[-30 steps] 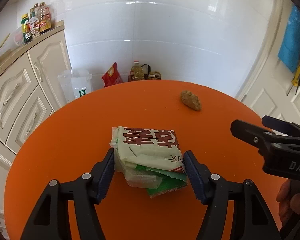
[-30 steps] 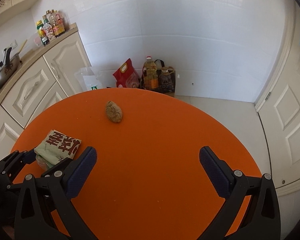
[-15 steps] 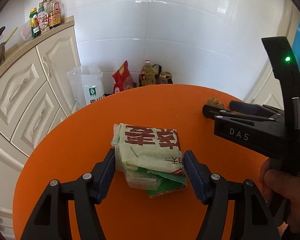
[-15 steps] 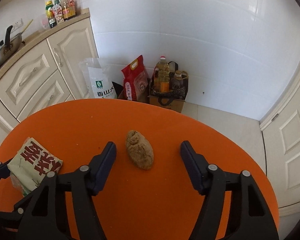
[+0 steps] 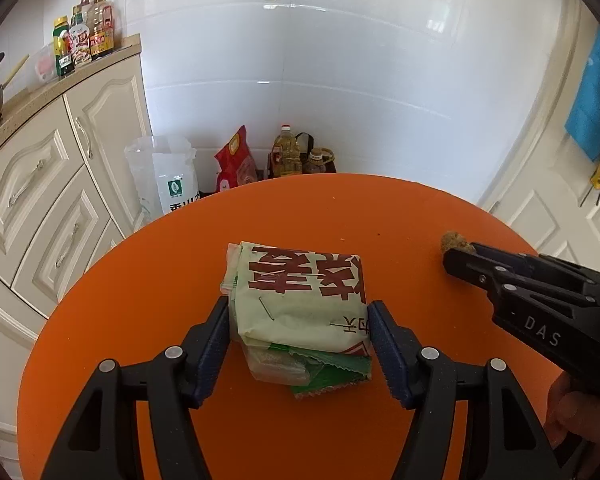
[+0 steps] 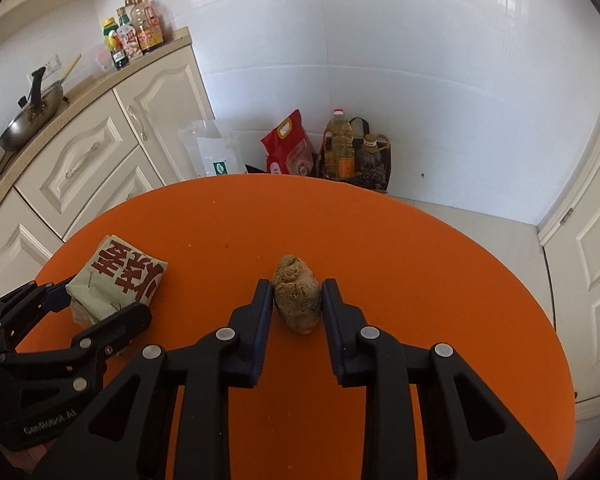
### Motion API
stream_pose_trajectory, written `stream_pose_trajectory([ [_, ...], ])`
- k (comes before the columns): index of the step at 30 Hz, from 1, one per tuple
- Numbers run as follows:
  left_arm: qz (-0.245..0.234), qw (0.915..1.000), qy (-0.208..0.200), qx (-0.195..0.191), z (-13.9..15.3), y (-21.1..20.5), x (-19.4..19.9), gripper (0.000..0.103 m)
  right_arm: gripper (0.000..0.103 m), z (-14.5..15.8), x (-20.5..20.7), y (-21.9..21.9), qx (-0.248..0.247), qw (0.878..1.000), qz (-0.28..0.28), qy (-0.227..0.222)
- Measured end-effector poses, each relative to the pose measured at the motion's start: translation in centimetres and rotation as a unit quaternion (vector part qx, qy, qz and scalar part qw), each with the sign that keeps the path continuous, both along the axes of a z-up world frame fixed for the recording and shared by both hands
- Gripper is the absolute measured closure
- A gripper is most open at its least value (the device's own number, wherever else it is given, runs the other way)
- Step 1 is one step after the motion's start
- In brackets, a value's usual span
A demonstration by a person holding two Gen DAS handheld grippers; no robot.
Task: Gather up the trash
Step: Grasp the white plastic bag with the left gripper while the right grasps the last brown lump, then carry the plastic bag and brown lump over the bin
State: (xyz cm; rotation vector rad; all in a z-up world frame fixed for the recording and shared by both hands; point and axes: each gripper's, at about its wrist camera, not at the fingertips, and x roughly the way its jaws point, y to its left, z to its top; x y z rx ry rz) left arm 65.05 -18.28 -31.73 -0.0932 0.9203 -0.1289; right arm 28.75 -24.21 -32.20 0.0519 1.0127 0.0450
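Pointing steeply down at the orange table [image 6: 420, 264], both grippers hang over its near half, side by side. The left gripper [image 5: 298, 320] straddles a folded packet [image 5: 300, 300] with red lettering; its blue pads sit against the packet's two sides, jaws about half spread, gripping it while it lies on the table. The right gripper [image 6: 296, 300] has just been closing, with a brown lump [image 6: 297, 294] between its jaws. Its pads now sit at the lump's flanks, touching or very nearly so; the lump rests on the table near the middle, well to the right of the packet. In the left wrist view the right gripper [image 5: 456, 258] reaches in from the right, its tips at the lump [image 5: 454, 242], with a hand [image 5: 568, 416] under its body.
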Motion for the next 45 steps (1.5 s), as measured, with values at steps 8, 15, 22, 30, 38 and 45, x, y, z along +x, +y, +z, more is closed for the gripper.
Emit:
stream_pose_trajectory([
  [8,-0.018,0.9992,-0.030,-0.018,1.2,1.6,-6.3,0.041,0.078,3.9,-6.5,-1.7,0.013,0.999,-0.026,-0.021],
  [15,-0.058,0.9945,-0.085,-0.022,4.3,1.7,-13.6,0.041,0.078,9.1,-13.6,-2.8,0.008,0.997,-0.049,-0.060],
  [22,-0.109,0.9854,-0.127,-0.033,6.8,1.0,-21.9,0.041,0.078,14.2,-21.5,-5.4,0.014,0.991,-0.082,-0.107],
  [30,-0.200,0.9675,-0.148,-0.047,11.7,-4.7,-35.9,0.041,0.078,18.2,-31.6,-10.9,0.004,0.975,-0.161,-0.151],
  [38,-0.309,0.9405,-0.128,-0.059,13.1,-11.6,-38.2,0.041,0.078,19.1,-40.5,-18.5,-0.013,0.952,-0.263,-0.159],
  [45,-0.388,0.9166,-0.086,-0.045,10.5,-16.5,-38.7,0.041,0.078,17.4,-45.8,-25.0,-0.024,0.931,-0.338,-0.135],
])
